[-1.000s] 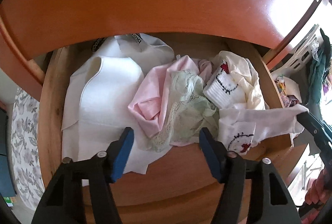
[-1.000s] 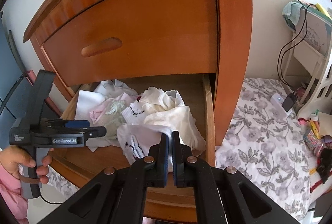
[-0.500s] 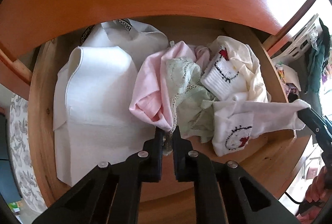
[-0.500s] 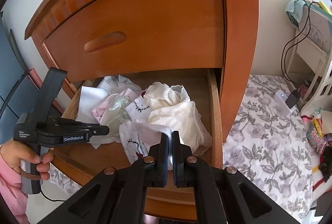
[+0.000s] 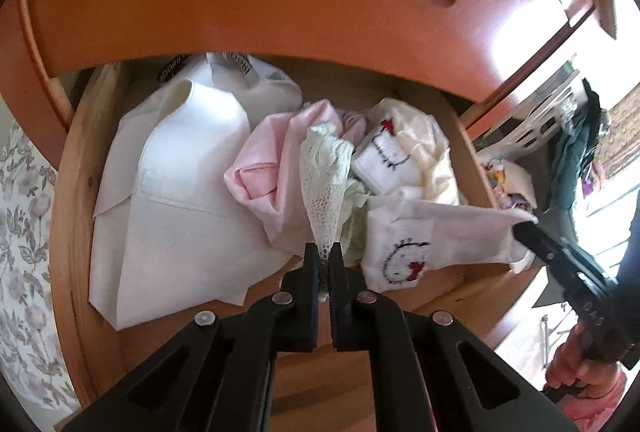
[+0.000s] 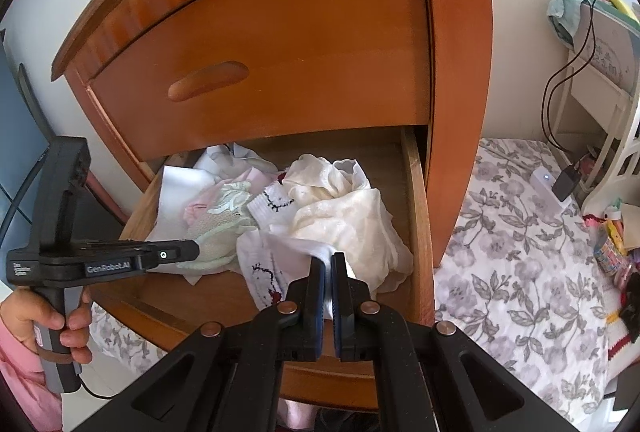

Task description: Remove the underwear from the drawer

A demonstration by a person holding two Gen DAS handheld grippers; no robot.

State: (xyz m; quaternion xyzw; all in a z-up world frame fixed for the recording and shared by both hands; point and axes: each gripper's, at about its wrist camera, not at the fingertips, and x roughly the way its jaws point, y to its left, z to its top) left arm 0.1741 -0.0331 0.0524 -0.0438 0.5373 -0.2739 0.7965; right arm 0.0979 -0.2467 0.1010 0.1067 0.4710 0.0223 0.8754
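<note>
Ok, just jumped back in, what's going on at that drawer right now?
A person works both grippers over the open drawer. The left gripper is shut on the pale green lace underwear, pulling it taut from the pile. The right gripper is shut on a white cat-print garment. Both pieces are partly inside.

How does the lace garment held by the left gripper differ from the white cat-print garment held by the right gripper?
The pale green lace garment is openwork mesh; the white cat-print garment is plain knit with a stitched face. The lace one rises from the drawer's middle pile; the cat-print one stretches toward the right edge. Both are pinched at one end by shut jaws.
</note>
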